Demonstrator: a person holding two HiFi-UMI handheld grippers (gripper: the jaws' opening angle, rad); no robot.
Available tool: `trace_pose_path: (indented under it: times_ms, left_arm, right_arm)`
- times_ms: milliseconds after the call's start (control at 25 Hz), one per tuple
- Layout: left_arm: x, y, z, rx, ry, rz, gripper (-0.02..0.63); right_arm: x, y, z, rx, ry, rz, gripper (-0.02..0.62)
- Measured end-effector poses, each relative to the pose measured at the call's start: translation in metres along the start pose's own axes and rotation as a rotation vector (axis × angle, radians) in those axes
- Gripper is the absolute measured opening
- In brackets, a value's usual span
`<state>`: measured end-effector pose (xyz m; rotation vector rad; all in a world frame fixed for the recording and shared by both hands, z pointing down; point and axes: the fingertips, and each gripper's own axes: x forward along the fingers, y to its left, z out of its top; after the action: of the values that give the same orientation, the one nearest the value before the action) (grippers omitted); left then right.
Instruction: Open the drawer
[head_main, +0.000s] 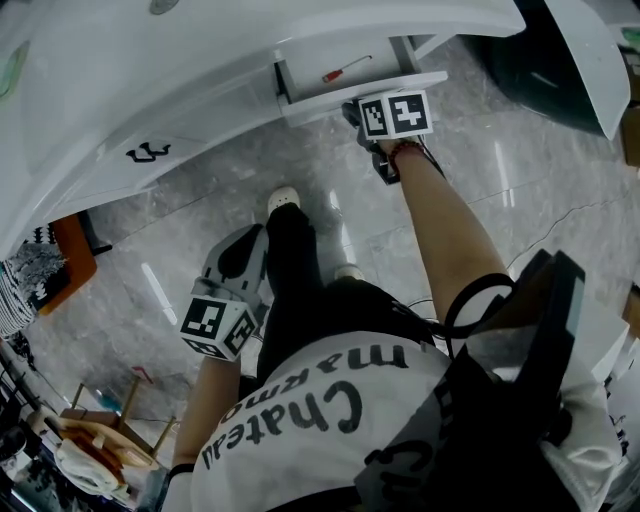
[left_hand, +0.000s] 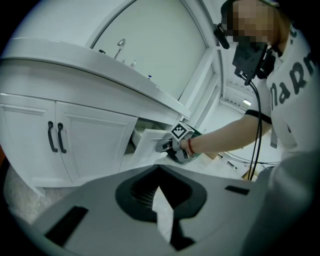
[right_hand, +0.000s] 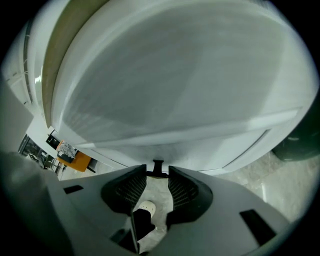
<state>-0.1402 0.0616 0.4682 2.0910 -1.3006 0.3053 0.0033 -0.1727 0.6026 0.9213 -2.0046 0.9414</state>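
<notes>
A white drawer (head_main: 360, 92) of the vanity stands partly pulled out, with a red-handled screwdriver (head_main: 345, 68) lying inside. My right gripper (head_main: 355, 110) is at the drawer front, its marker cube (head_main: 395, 113) on top. In the right gripper view the small black drawer handle (right_hand: 157, 165) sits between the jaw tips, and my right gripper (right_hand: 157, 174) is shut on it. The left gripper view shows the same grip from the side, the drawer (left_hand: 150, 145) out and the right gripper (left_hand: 169, 146) on its front. My left gripper (head_main: 238, 258) (left_hand: 159, 172) hangs low at the left, shut and empty.
The white vanity has two doors with black handles (left_hand: 55, 137) (head_main: 147, 152) left of the drawer and a faucet (left_hand: 120, 47) on top. The person's shoe (head_main: 283, 200) stands on the marble floor below. An orange chair (head_main: 75, 250) is at the left, a dark bin (head_main: 540, 60) at the right.
</notes>
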Motion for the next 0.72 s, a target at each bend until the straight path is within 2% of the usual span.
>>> trace_pose_path:
  times_ms: [720]
  left_arm:
    - [-0.006, -0.029, 0.004, -0.003, -0.016, 0.010, 0.008]
  right_arm:
    - [-0.019, 0.003, -0.046, 0.008, 0.072, 0.002, 0.143]
